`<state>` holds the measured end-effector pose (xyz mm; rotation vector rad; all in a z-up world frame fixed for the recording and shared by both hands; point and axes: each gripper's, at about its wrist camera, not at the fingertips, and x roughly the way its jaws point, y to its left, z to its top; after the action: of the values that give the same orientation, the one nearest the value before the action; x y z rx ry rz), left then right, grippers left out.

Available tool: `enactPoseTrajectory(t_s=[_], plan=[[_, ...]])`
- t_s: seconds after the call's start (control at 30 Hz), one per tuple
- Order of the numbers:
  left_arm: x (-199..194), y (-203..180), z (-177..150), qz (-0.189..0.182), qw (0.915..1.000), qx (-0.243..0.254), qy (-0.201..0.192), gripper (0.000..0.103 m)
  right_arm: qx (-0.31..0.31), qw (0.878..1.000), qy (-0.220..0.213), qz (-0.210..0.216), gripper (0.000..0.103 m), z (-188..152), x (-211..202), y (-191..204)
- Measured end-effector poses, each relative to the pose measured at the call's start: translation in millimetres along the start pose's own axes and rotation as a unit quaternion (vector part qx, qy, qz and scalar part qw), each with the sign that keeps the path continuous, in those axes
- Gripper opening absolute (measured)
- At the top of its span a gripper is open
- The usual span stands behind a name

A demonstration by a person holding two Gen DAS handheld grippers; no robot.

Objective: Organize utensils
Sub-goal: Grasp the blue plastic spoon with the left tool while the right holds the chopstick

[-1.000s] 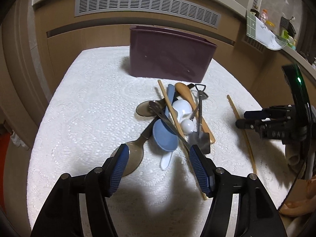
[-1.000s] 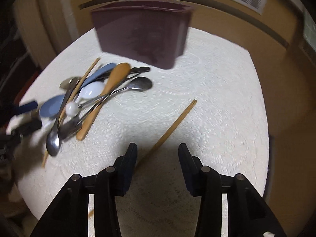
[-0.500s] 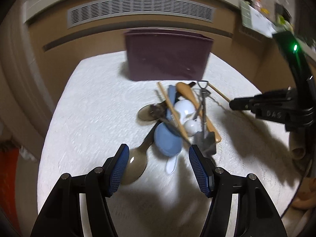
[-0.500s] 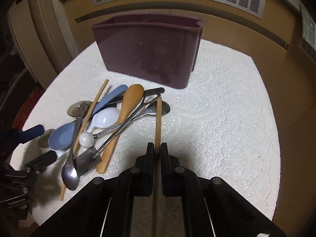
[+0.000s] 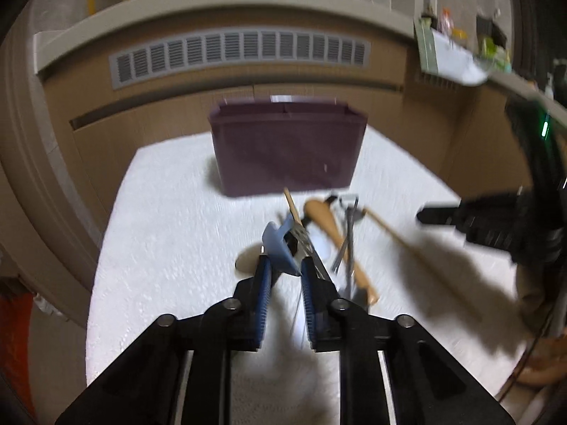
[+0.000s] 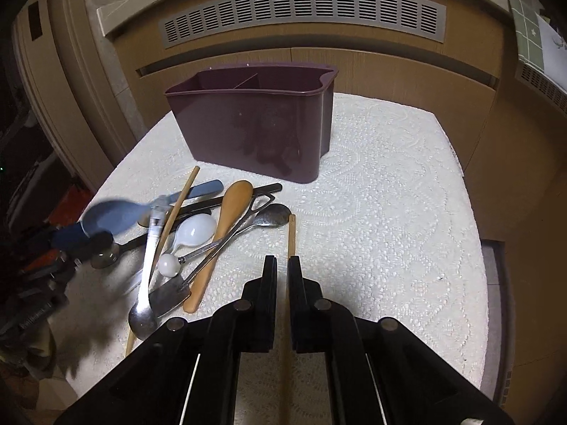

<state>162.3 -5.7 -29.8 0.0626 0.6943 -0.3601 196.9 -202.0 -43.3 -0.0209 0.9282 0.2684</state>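
Claw pads first: the left claw [image 5: 285, 268] is clamping its blue-ribbed pads on the bowl of a pale blue plastic spoon [image 5: 280, 248], which is sitting tilted between them, raised above the heap. In the right wrist view that same spoon [image 6: 113, 216] is showing as a blurred blue shape at the left edge of the pile. The right claw [image 6: 282, 268] is gripping a single light wooden chopstick [image 6: 291, 237] tight between its black pads, with the stick running forward past the fingertips and back under the camera.

Beside the two claws, the remaining utensils are lying crossed in a heap on the worktop [image 6: 389, 212], which is wearing a white embossed cover: a tan wooden spoon [image 6: 226, 226], a white ceramic soup spoon [image 6: 196, 231], a second wooden chopstick [image 6: 177, 209], a long steel spoon [image 6: 143, 304], and a small steel shovel-shaped spoon [image 6: 170, 295].

Behind the heap, a dark purple plastic utensil caddy [image 6: 255, 127] is standing upright near the worktop's far edge, its inside split by a divider. Beyond it, a wooden panel with a long grey vent grille [image 6: 301, 10] is filling the background.
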Motion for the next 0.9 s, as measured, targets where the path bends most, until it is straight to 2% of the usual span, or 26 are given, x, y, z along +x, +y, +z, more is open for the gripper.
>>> enactPoseTrajectory(t_s=[0.13, 0.3, 0.43, 0.5, 0.57, 0.7, 0.8, 0.9], plan=[[-4.5, -2.3, 9.5, -0.003, 0.9999, 0.000, -0.013, 0.017, -0.013, 1.000, 0.014, -0.007, 0.007, -4.6, 11.3, 0.5], [8.1, -2.9, 7.4, -0.006, 1.0000, -0.004, 0.005, 0.017, -0.004, 0.998, 0.050, -0.035, 0.012, -2.9, 43.9, -4.6], [12.5, 0.8, 4.1, -0.017, 0.9996, -0.018, 0.017, 0.017, -0.017, 0.998, 0.054, -0.022, 0.022, 1.2, 55.2, 4.3], [17.4, 3.3, 5.6, -0.019, 0.9993, -0.025, 0.019, 0.017, -0.033, 0.997, 0.049, -0.039, 0.018, 2.7, 57.6, 12.2], [27.5, 6.5, 8.9, -0.020, 0.9988, -0.038, 0.024, 0.017, -0.038, 0.997, 0.050, -0.037, 0.006, 2.7, 56.2, 16.1], [50.5, 14.5, 13.4, -0.018, 0.9970, -0.067, 0.036, 0.017, -0.034, 0.998, 0.043, -0.033, 0.006, -0.4, 46.4, 14.0], [69.5, 18.6, 13.2, -0.001, 0.9960, -0.075, 0.049, 0.017, -0.029, 0.998, 0.038, -0.040, 0.006, -3.2, 39.7, 8.6], [67.3, 20.7, 6.6, -0.023, 0.9942, -0.083, 0.064, 0.017, -0.023, 0.999, 0.034, -0.034, 0.006, -5.5, 33.1, 1.5]])
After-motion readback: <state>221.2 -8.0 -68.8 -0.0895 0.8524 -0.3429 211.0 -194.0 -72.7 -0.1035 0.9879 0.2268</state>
